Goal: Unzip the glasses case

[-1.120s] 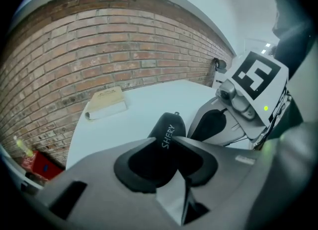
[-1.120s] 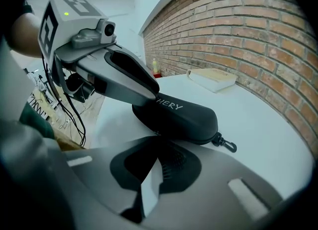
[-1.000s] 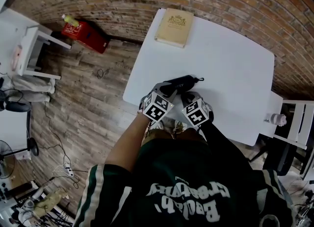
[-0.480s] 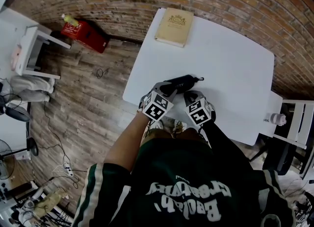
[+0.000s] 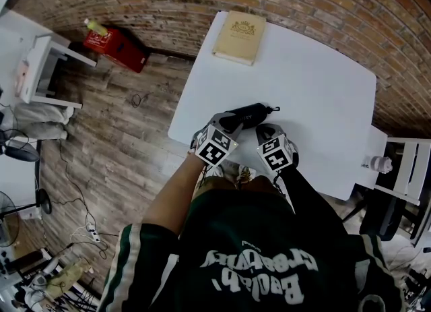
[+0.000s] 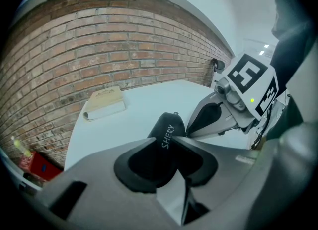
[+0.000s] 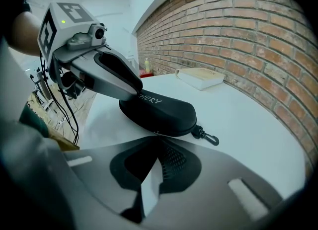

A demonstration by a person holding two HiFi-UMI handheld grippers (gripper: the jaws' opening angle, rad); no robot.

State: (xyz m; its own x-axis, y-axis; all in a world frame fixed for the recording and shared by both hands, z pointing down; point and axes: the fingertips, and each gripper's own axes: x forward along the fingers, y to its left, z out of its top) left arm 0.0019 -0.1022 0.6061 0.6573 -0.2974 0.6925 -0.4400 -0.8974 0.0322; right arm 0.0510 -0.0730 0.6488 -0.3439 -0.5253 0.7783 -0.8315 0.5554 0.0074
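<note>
At frame centre, the left tool (image 6: 171,139) clamps the glasses case (image 7: 159,110). The right tool (image 7: 156,137), closed tight, meets its zipper seam. The case looks fully zipped.

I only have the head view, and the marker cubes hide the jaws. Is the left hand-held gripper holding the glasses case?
Observer: Yes. The left hand-held gripper is clamped on one end of the glasses case, by its SHERY print.
Operator: And the right one?
Observer: The right hand-held gripper has its jaws together, tips at the case's zipper seam; whether they pinch the pull, I cannot tell.
Operator: Unzipped yet?
Observer: No gap shows along that seam.
</note>
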